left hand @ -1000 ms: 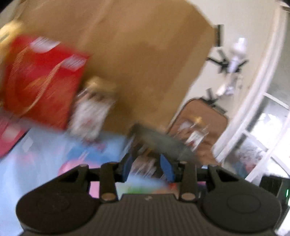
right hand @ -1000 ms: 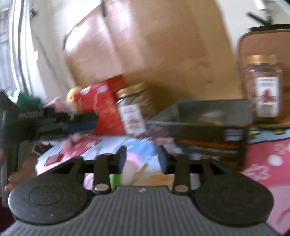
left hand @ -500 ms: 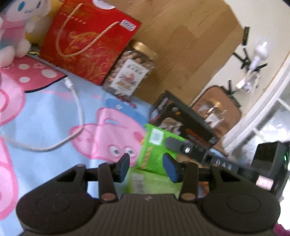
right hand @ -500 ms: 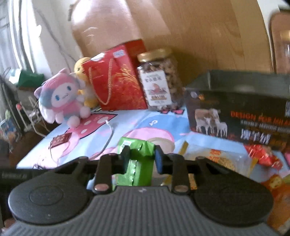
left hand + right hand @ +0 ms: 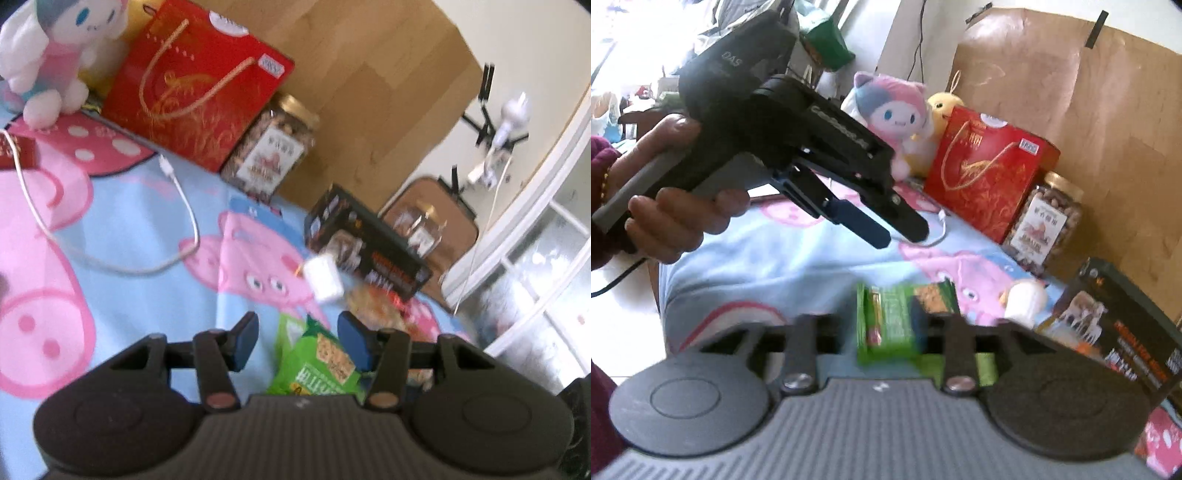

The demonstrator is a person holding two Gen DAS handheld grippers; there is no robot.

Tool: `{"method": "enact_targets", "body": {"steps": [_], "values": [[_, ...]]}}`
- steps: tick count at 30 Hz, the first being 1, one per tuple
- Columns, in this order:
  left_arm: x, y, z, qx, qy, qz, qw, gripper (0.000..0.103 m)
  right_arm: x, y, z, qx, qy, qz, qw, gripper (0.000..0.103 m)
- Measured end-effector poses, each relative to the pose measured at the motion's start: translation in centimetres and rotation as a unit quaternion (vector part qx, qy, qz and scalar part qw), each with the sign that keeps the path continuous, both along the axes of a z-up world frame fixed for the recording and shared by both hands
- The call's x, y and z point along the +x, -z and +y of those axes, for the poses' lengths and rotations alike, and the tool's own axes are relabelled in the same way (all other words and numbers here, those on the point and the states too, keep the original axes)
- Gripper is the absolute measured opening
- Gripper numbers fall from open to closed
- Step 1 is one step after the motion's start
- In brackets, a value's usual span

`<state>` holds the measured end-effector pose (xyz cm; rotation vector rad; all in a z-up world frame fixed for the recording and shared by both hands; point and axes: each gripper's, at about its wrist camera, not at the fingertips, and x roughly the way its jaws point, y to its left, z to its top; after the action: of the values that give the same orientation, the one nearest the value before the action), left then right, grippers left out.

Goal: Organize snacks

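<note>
The right gripper point(image 5: 882, 321) has its jaws closed on a green foil snack packet point(image 5: 888, 319), which stands between the fingers and blocks the view of the right-hand pad; motion blur smears the packet's print, so its label cannot be read. The left gripper point(image 5: 298, 334) holds its blue-padded jaws wide apart above the cartoon-pig printed blue and pink cloth point(image 5: 122, 221), gripping nothing; in its own view a green crinkled snack bag showing a cracker picture point(image 5: 319, 365) lies low between the fingers, nearer the right-hand one, its lower part cut off by the gripper body. Whether this is the same packet that the right gripper grips cannot be told. Seen from the right wrist, the left gripper point(image 5: 882, 229) hangs in the air over the cloth, held by the person's left hand point(image 5: 668, 206). Just beyond the left fingers a small white blurred object point(image 5: 324, 277) sits near a black printed cardboard box point(image 5: 365, 254), with a hazy orange and red heap of wrappers point(image 5: 373, 306) beside the box, too blurred to identify. Farther back stand a clear plastic jar of nuts with a gold lid point(image 5: 271, 147), a red gift bag with gold rope handles point(image 5: 195, 81) and a pink and white plush toy point(image 5: 59, 48), while a white cable point(image 5: 184, 206) loops across the cloth.
</note>
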<state>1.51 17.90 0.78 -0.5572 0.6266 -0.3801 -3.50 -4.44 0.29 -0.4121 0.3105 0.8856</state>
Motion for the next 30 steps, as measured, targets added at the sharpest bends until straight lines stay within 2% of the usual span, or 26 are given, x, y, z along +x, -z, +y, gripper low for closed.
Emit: {"method": "enact_targets", "body": {"steps": [1, 5, 7, 13, 20, 24, 26, 28, 30], "values": [[0.1, 0.3, -0.2, 0.005, 0.003, 0.005, 1.0, 0.049, -0.1, 0.0, -0.1, 0.002, 0.001, 0.002, 1.0, 0.059], [-0.1, 0.6, -0.2, 0.007, 0.008, 0.008, 0.9999, 0.049, 0.0, -0.9, -1.3, 0.026, 0.0, 0.035, 0.999, 0.062], [-0.3, 0.3, 0.1, 0.006, 0.007, 0.002, 1.0, 0.049, 0.3, -1.1, -2.2, 0.051, 0.011, 0.057, 0.997, 0.067], [-0.6, -0.1, 0.0, 0.014, 0.019, -0.004, 0.9997, 0.049, 2.2, -0.7, -3.8, 0.115, 0.061, 0.141, 0.981, 0.069], [0.2, 0.6, -1.8, 0.029, 0.047, 0.004, 0.9985, 0.049, 1.6, 0.2, -2.2, 0.086, 0.052, 0.147, 0.984, 0.07], [0.7, 1.5, -2.8, 0.035, 0.049, 0.024, 0.9979, 0.047, 2.7, 0.8, -1.1, 0.057, 0.068, 0.16, 0.983, 0.07], [0.4, 1.4, -3.4, 0.05, 0.048, 0.016, 0.9975, 0.041, 2.9, 0.9, -0.9, 0.06, 0.065, 0.16, 0.983, 0.066], [0.0, 1.1, -3.7, 0.063, 0.045, 0.013, 0.9969, 0.037, 2.8, 0.7, -0.6, 0.058, 0.07, 0.15, 0.984, 0.054], [-0.4, 0.5, -3.5, 0.056, 0.046, 0.003, 0.9974, 0.037, 2.7, 0.5, -0.7, 0.058, 0.078, 0.138, 0.986, 0.051]]}}
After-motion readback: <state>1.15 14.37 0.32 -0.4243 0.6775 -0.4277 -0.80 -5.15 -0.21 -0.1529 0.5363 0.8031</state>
